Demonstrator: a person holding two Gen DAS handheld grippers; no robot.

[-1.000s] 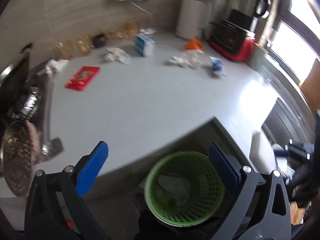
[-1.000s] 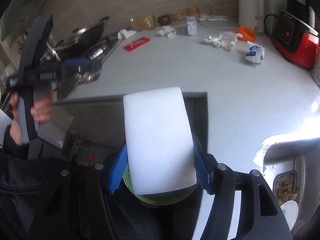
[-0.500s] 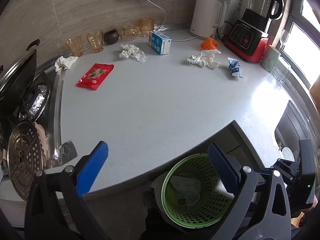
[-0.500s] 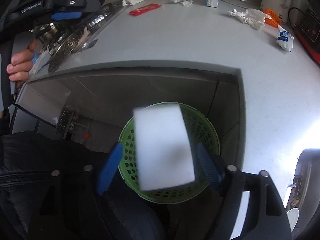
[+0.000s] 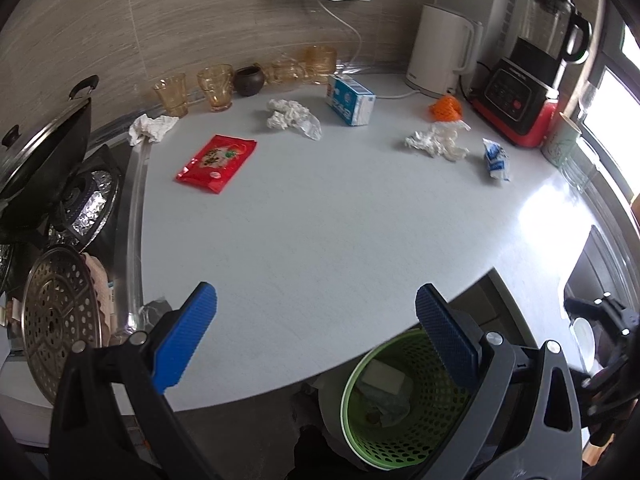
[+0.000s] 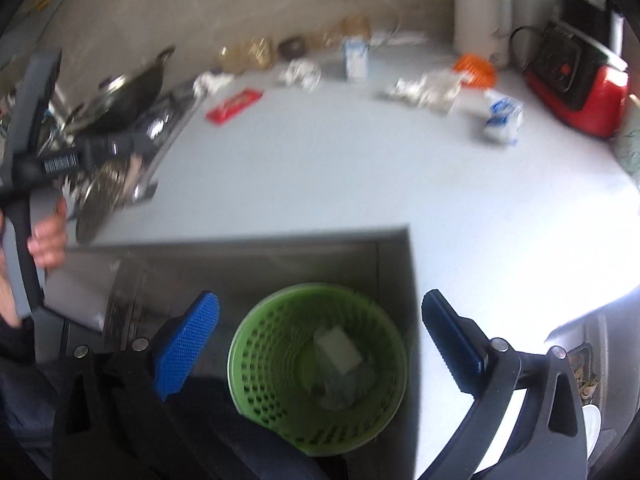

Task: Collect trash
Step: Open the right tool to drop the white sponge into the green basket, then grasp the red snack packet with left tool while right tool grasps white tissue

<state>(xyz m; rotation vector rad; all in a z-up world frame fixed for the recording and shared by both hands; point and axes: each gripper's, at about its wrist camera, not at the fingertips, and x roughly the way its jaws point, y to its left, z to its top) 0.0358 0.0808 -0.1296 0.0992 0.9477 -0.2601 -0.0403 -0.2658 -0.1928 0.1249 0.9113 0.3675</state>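
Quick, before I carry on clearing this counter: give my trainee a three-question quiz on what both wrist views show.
1. True or false: the right gripper holds the white block.
2. Where does the white block lie?
A. On the counter
B. In the green basket
C. Beside the kettle
3. Fill in: the red packet lies nearest the ____ side of the counter.

Key: 1 false, the jaws have just opened and stand empty; 2 B; 3 stove.

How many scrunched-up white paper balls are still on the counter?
3: one crumpled tissue beside the stove, one left of the blue carton, one by the orange net. Others may be hidden.
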